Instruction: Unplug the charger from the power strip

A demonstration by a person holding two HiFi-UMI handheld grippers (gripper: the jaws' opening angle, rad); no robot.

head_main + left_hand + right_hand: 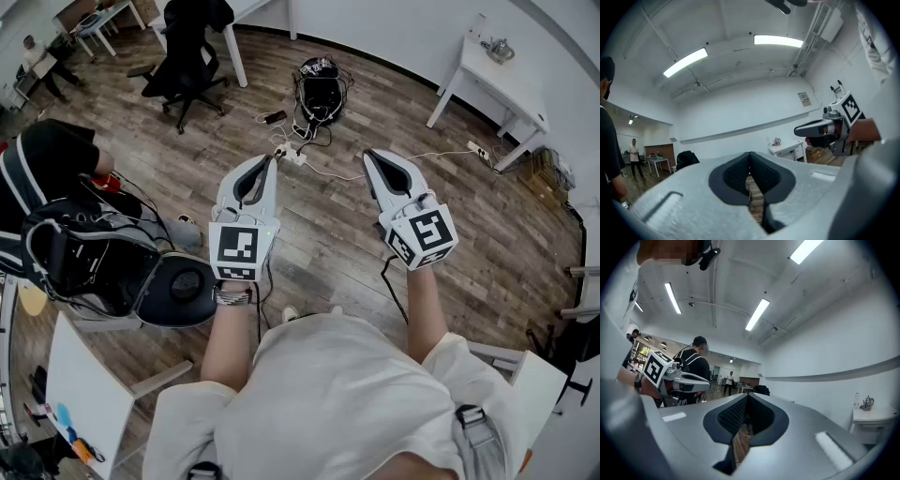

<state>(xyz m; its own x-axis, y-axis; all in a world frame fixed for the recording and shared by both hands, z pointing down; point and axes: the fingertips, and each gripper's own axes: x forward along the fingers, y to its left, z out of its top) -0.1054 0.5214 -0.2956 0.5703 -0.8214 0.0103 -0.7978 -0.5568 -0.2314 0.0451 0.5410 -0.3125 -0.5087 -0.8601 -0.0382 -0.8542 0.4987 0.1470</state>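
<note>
In the head view a white power strip point(294, 157) lies on the wood floor, with plugs and cables at it. A small dark charger point(275, 117) lies a little beyond it; which plug is the charger's I cannot tell. My left gripper point(271, 160) and right gripper point(368, 154) are held level side by side well above the floor, both shut and empty. In the left gripper view the left gripper point(750, 154) has its jaws together, and the right gripper point(820, 129) shows at the right. The right gripper point(746, 395) is likewise shut in its own view, with the left gripper point(686, 378) at the left.
A black device with tangled cables point(320, 86) sits beyond the strip. A white cable point(412, 157) runs right to a second strip point(478, 150) under a white table point(506, 89). A black office chair point(187, 66), a person in black point(47, 155) and a chair with a black bag point(94, 267) stand at the left.
</note>
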